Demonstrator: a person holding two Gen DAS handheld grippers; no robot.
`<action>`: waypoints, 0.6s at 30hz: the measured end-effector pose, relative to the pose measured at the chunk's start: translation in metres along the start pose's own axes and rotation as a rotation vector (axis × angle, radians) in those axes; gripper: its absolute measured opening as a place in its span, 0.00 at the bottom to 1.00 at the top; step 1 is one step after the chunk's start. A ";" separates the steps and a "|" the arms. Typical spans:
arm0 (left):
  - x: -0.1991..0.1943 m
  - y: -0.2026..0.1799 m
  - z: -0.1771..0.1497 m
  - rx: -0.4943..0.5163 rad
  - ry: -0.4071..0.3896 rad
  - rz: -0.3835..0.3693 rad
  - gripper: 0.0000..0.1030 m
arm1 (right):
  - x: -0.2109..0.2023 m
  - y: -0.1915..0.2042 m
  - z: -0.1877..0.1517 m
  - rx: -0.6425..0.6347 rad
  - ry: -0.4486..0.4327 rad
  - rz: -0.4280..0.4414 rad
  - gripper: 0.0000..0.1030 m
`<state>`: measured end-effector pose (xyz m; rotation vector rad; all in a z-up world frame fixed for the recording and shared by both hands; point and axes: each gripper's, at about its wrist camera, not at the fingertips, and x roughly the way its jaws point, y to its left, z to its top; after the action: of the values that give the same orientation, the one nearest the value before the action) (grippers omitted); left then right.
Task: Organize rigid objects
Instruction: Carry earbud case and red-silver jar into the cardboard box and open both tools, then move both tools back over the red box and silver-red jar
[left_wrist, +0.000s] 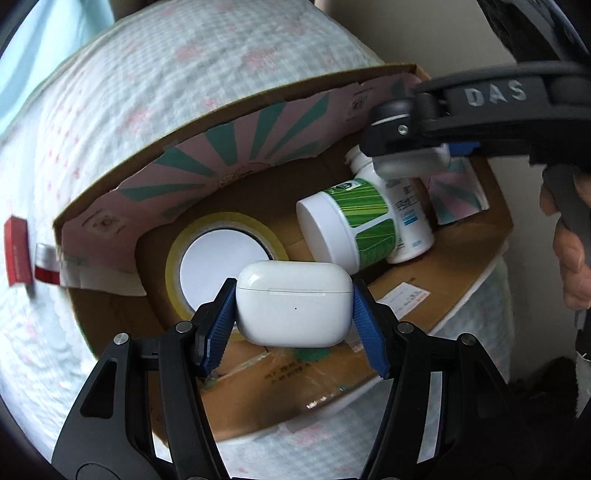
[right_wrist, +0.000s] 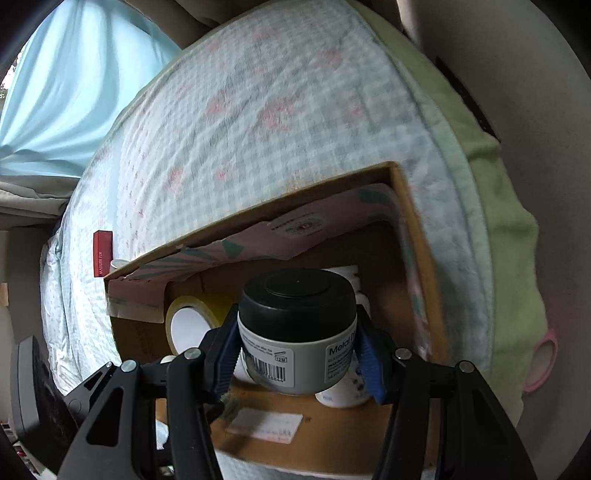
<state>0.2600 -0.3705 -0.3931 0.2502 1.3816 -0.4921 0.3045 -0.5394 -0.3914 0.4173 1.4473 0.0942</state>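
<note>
Your left gripper (left_wrist: 293, 306) pinches the white earbud case (left_wrist: 293, 302) above the cardboard box (left_wrist: 461, 258), poised to drop beside the tape roll (left_wrist: 221, 258) and bottles (left_wrist: 354, 221). Your right gripper (right_wrist: 297, 354) clamps a black-lidded jar (right_wrist: 297, 328) over the same box.

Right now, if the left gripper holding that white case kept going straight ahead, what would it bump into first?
Probably the roll of tape lying in the cardboard box, just beyond the white case held by the left gripper; depth is hard to judge.
</note>
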 end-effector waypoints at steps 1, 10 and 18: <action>0.000 0.000 0.001 0.002 0.003 0.001 0.56 | 0.001 0.002 0.001 -0.005 -0.004 -0.019 0.51; -0.011 0.004 0.005 -0.004 -0.018 0.007 1.00 | -0.013 0.004 0.007 0.071 -0.051 0.093 1.00; -0.024 0.017 -0.005 -0.057 -0.017 0.024 1.00 | -0.033 -0.008 -0.005 0.136 -0.116 0.083 1.00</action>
<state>0.2608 -0.3490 -0.3723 0.2152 1.3727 -0.4337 0.2938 -0.5558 -0.3632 0.5857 1.3259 0.0373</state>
